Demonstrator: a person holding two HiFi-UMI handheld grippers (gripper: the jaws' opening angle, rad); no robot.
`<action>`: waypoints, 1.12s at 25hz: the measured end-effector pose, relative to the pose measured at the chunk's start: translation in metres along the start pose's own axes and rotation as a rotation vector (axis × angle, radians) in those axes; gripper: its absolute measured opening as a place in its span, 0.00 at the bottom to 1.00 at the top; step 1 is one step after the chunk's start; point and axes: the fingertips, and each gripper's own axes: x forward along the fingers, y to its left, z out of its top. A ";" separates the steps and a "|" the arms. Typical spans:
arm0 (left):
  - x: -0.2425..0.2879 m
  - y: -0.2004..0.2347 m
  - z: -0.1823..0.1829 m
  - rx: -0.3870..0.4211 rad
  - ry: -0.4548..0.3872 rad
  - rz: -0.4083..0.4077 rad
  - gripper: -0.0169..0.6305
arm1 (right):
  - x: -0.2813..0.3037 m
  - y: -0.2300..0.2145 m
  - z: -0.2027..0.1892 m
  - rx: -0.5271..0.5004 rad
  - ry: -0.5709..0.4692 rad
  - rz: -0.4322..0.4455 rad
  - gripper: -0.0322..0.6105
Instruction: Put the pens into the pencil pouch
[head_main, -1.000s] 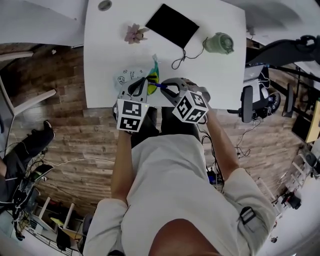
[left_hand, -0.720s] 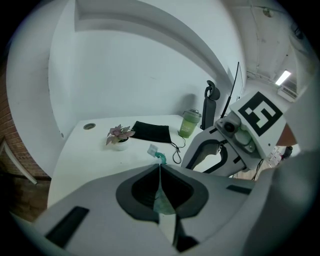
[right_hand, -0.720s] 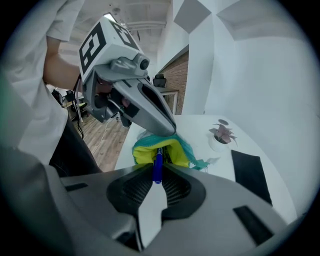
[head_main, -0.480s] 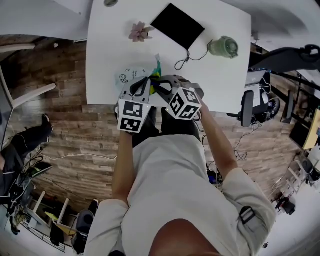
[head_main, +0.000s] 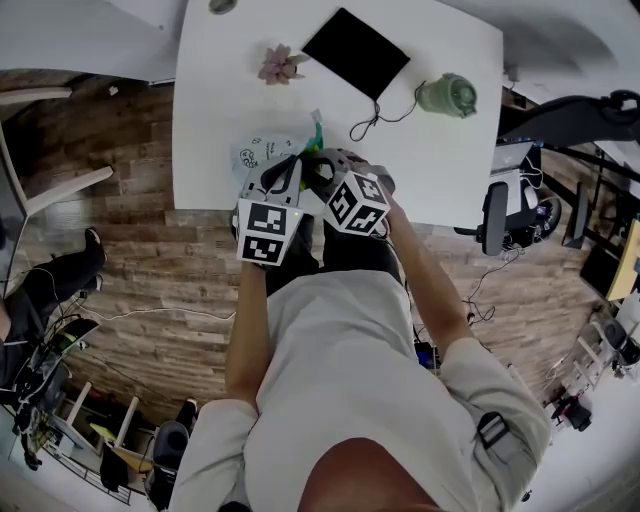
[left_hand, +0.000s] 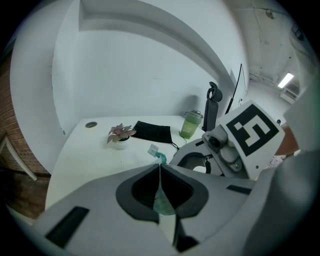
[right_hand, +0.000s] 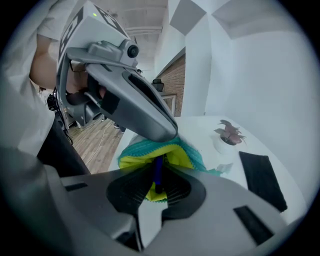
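Both of the person's forearms reached forward from the torso, and the two grippers sat side by side over the near edge of the white table (head_main: 220, 100). Both were angled downward, with their tips converging.

Left gripper (left_hand: 159, 169): I found the jaws fully together, pinching a fold of the teal fabric pencil pouch with yellow lining (right_hand: 172, 150). The fabric ran down between the pads. The pouch's teal end and its small pale tag lay on the table just beyond the tips. The left forearm (head_main: 248, 320) was nearly straight behind its marker cube.

Right gripper (right_hand: 159, 172): the jaws were drawn narrow and clamped on a dark blue pen (right_hand: 156, 180). The pen pointed away along the jaws, and its far end stood inside the pouch's yellow mouth. That mouth gaped directly in front of these tips, with the left gripper's body touching or just over its upper edge. The right forearm (head_main: 425, 290) came in at a slant, and its cube was tilted toward the left gripper.

Well beyond both sets of tips, I saw a small pink-leaved plant in a white pot (head_main: 281, 64), a flat black rectangular pouch (head_main: 355, 50) and a pale green lidded cup (head_main: 447, 95). A white sheet with printed drawings (head_main: 255, 152) lay just left of the left gripper's tips.
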 end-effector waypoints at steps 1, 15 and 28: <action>0.001 0.000 -0.001 0.003 0.002 0.001 0.03 | 0.001 0.000 -0.002 0.006 -0.001 -0.006 0.14; 0.016 -0.005 -0.017 0.046 0.034 -0.012 0.03 | 0.007 -0.003 -0.022 0.086 0.004 -0.070 0.21; 0.033 -0.016 -0.031 0.100 0.051 -0.057 0.06 | -0.035 -0.009 -0.039 0.215 -0.011 -0.212 0.31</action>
